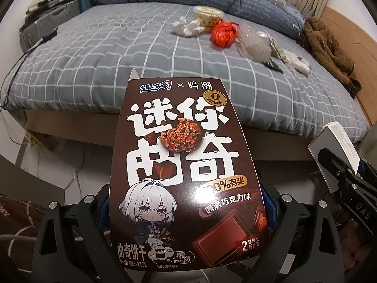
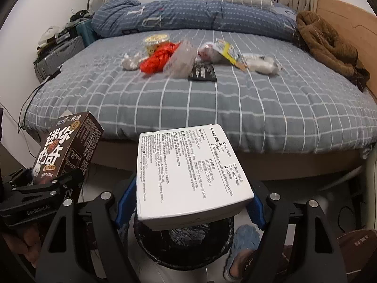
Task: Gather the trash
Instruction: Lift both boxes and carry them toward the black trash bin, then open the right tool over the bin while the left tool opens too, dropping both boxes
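Note:
My left gripper (image 1: 188, 212) is shut on a brown cookie box (image 1: 188, 165), held upright off the near edge of the bed (image 1: 94, 70). My right gripper (image 2: 188, 205) is shut on a white printed box (image 2: 188, 172), its blue pads (image 2: 124, 200) pressing both sides. Directly under the white box is a black-lined bin (image 2: 146, 247). In the right wrist view the cookie box (image 2: 66, 146) hangs to the left. On the bed lie a red plastic bag (image 2: 157, 59), crumpled tissues (image 2: 129, 63), a yellow cup (image 2: 155, 41), clear plastic (image 2: 181, 59) and a black wrapper (image 2: 202, 72).
A brown garment (image 2: 329, 44) lies at the bed's right edge by the wooden headboard. A folded blue duvet (image 2: 188, 16) lies along the far side of the bed. Suitcases (image 2: 59, 52) stand at the left, with a cable over the bed corner. A blue slipper (image 2: 242, 243) sits beside the bin.

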Tool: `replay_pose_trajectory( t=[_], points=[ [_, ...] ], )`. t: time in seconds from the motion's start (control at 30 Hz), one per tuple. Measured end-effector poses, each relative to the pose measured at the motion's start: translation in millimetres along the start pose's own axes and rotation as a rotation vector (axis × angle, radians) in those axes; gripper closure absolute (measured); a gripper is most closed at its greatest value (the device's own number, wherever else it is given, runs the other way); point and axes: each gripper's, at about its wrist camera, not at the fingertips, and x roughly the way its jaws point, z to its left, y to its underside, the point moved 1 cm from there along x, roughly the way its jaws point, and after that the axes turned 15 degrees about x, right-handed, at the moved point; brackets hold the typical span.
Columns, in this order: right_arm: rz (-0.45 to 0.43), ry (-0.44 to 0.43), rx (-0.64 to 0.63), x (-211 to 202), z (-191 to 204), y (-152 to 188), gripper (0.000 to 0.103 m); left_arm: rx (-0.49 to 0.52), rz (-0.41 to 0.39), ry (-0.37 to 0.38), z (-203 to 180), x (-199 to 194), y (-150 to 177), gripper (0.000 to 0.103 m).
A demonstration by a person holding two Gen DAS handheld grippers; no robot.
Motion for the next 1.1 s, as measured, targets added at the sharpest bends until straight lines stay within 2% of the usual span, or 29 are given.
replay_pose_trajectory(
  t=[0.67, 0.9, 1.1],
  points=[
    [0.226, 0.036, -0.026, 94.5, -0.2, 46.9, 0.030, -0.029, 0.134, 0.050, 14.2, 73.3, 32.8, 0.011],
    [0.286, 0.030, -0.034, 118.6, 15.2, 58.5, 0.030, -0.068, 0.150, 0.036, 28.0, 75.8, 40.1, 0.011],
    [0.305, 0.032, -0.052, 129.2, 25.5, 65.5, 0.029, -0.076, 0.159, 0.031, 26.9, 75.0, 45.1, 0.011]
  ],
)
